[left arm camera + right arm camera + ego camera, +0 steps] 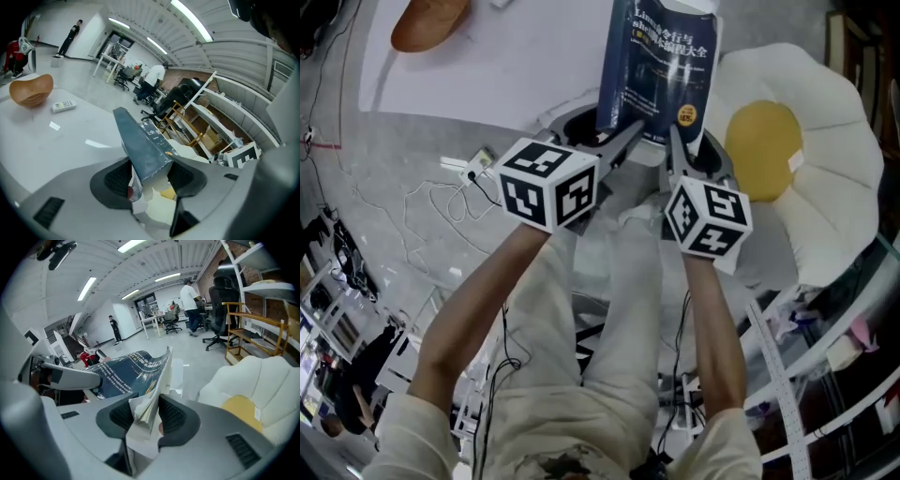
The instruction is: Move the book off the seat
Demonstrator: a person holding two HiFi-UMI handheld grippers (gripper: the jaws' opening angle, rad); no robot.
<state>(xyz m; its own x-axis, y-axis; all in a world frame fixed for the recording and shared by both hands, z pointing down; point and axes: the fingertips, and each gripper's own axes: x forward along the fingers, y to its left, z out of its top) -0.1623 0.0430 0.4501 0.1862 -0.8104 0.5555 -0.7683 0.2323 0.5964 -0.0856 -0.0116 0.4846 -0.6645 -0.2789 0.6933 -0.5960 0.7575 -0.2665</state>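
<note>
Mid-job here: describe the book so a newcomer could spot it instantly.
Start at the white seat shaped like a fried egg, on the head view's right. Just left of it, the book is held up by the left gripper and right gripper. It alone has a dark blue cover with white and yellow print.

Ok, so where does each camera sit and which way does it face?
Head view: on the head, facing steeply down at the book; forearms and legs show.
Left gripper view: on the left hand-held gripper, along its jaws, clamped on the book.
Right gripper view: on the right hand-held gripper, likewise clamped on it.
Shared: the book.
</note>
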